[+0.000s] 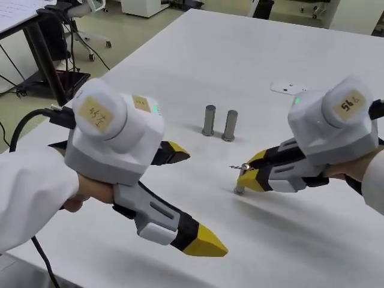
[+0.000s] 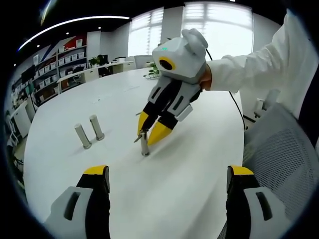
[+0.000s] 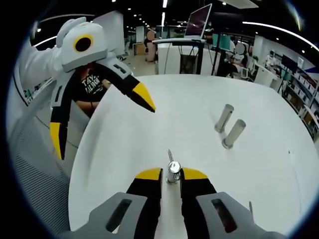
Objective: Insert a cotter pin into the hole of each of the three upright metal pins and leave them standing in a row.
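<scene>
Two bare metal pins [image 1: 209, 120] [image 1: 230, 125] stand upright side by side on the white table; they also appear as pins [image 2: 82, 136] [image 2: 96, 127] and pins [image 3: 225, 118] [image 3: 234, 133]. A third pin [image 1: 240, 183] [image 2: 144, 145] [image 3: 173, 172] stands nearer me, with a thin cotter pin [image 1: 236, 167] [image 3: 170, 155] at its top. My right gripper [image 1: 247, 175] [image 2: 149, 130] [image 3: 172, 175] is shut on this third pin. My left gripper [image 1: 204, 201] [image 2: 167, 179] [image 3: 102, 129] hovers to the left, jaws wide open and holding nothing.
A small white plate [image 1: 288, 88] lies on the table behind the right gripper. The table's left edge [image 1: 90, 78] borders a floor with a dark desk and office chairs [image 1: 78, 24]. Bare tabletop [image 1: 288, 240] stretches in front of the grippers.
</scene>
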A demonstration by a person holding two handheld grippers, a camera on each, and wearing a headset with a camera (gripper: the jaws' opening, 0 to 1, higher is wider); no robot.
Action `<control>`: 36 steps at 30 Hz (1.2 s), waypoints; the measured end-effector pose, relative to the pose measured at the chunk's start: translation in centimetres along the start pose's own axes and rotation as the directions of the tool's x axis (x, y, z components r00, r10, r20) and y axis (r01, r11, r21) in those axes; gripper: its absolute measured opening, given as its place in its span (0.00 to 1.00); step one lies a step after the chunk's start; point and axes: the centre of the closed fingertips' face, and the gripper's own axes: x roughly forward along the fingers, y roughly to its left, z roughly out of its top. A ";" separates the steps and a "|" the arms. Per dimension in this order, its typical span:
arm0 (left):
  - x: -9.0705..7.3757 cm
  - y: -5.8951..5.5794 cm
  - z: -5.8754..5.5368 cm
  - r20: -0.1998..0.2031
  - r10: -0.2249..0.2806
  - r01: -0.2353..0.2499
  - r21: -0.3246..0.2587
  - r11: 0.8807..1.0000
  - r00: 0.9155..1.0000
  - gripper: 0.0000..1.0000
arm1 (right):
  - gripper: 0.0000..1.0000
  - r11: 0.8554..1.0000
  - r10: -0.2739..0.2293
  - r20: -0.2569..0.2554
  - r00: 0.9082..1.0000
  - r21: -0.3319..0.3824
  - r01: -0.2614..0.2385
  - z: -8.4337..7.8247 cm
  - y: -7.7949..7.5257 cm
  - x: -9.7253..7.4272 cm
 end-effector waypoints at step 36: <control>-1.2 0.4 2.1 0.095 0.031 -0.026 -0.050 0.998 0.995 0.96 | 0.25 0.980 -0.132 0.106 0.986 0.162 0.114 0.3 1.3 -6.1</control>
